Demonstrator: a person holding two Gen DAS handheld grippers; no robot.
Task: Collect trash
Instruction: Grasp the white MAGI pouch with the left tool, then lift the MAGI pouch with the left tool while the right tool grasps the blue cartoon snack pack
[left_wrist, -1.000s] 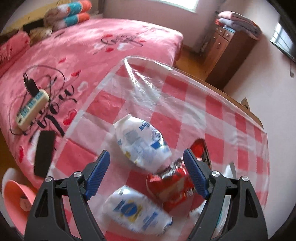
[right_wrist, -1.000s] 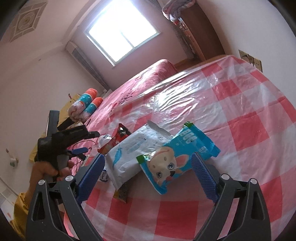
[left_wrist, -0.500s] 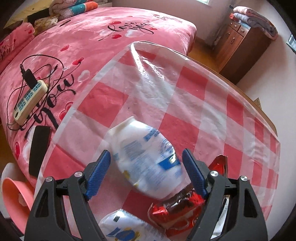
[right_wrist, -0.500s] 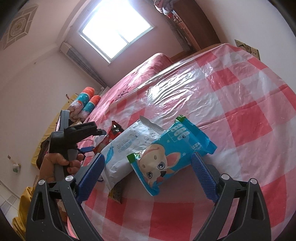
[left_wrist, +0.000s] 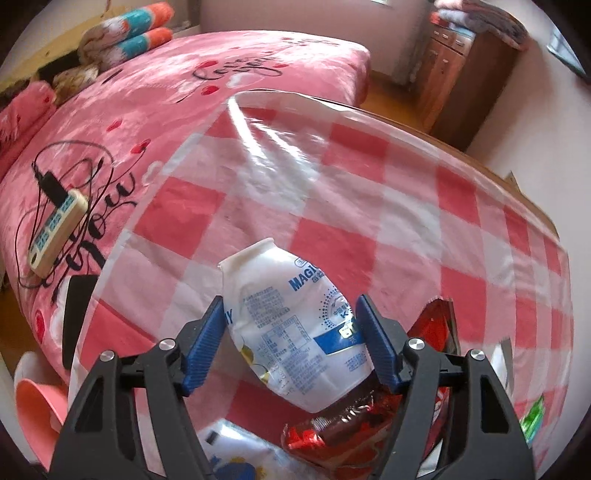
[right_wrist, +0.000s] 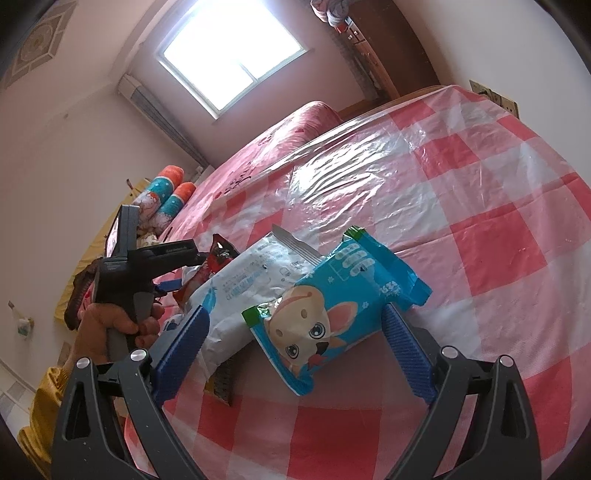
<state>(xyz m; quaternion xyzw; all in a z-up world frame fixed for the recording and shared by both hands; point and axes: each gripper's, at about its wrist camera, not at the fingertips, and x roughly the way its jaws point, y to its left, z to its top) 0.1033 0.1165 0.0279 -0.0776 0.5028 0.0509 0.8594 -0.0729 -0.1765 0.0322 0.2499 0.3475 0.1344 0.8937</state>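
Note:
In the left wrist view my left gripper (left_wrist: 291, 343) is shut on a white crumpled bottle with blue print (left_wrist: 295, 328), its blue pads pressing both sides. A red foil wrapper (left_wrist: 343, 432) and another white and blue wrapper (left_wrist: 229, 454) lie under it on the red-checked tablecloth (left_wrist: 332, 192). In the right wrist view my right gripper (right_wrist: 295, 332) is open around a blue snack packet with a cartoon dog (right_wrist: 332, 306), which lies beside a white wipes pack (right_wrist: 251, 291). The left gripper (right_wrist: 162, 266) shows at the left, held by a hand.
A pink bed (left_wrist: 147, 99) lies past the table's left edge with a power strip (left_wrist: 55, 229) and cables on it. A pink bin (left_wrist: 33, 410) stands low on the left. A wooden cabinet (left_wrist: 465, 81) stands at the far wall.
My left gripper moved forward over the white bottle and closed on it. My right gripper moved closer to the blue packet and stayed open.

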